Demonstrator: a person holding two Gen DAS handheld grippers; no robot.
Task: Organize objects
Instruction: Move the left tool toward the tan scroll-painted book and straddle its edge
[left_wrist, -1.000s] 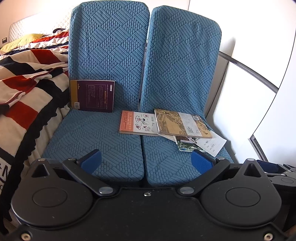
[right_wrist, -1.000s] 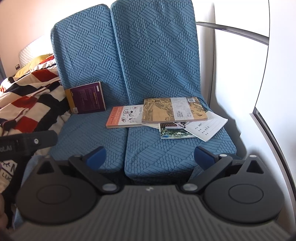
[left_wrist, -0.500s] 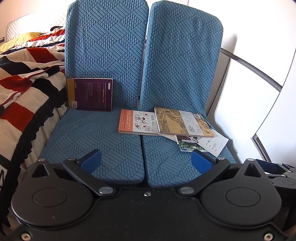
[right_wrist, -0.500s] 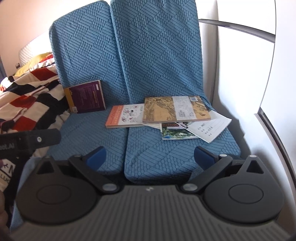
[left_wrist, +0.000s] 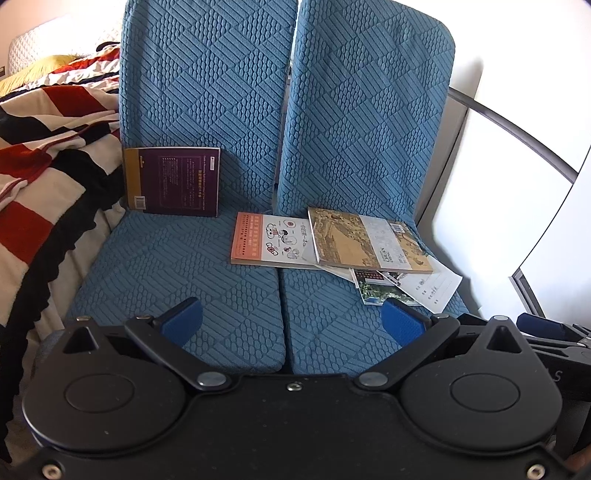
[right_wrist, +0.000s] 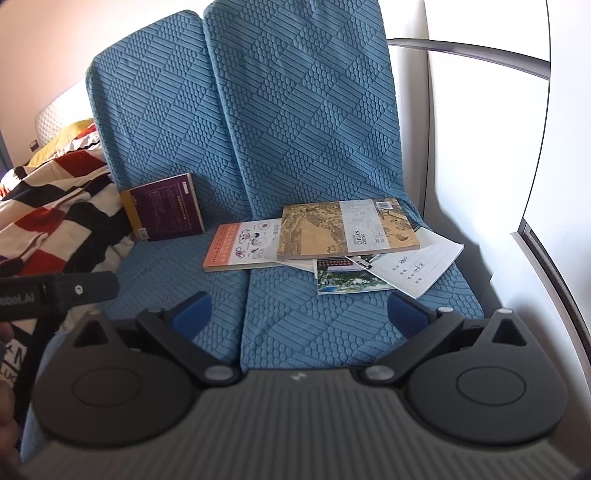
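Observation:
A purple book (left_wrist: 171, 181) leans upright against the left seat's backrest; it also shows in the right wrist view (right_wrist: 164, 208). An orange-edged book (left_wrist: 271, 242) lies flat across the gap between the seats. A painting-cover book (left_wrist: 367, 242) lies on top of a green photo booklet (left_wrist: 376, 291) and a white lined sheet (left_wrist: 434, 286) on the right seat. My left gripper (left_wrist: 291, 319) is open and empty, before the seat's front edge. My right gripper (right_wrist: 299, 310) is open and empty, short of the painting-cover book (right_wrist: 347, 229).
Two blue quilted seats (left_wrist: 177, 280) stand side by side. A red, black and cream striped blanket (left_wrist: 40, 177) lies on a bed to the left. A white wall with a grey rail (left_wrist: 517, 129) is on the right. The other gripper's body (right_wrist: 55, 291) shows at the right wrist view's left.
Both grippers have moved a little forward toward the seats, so the books look larger. The jaws stay open. The books have not moved.

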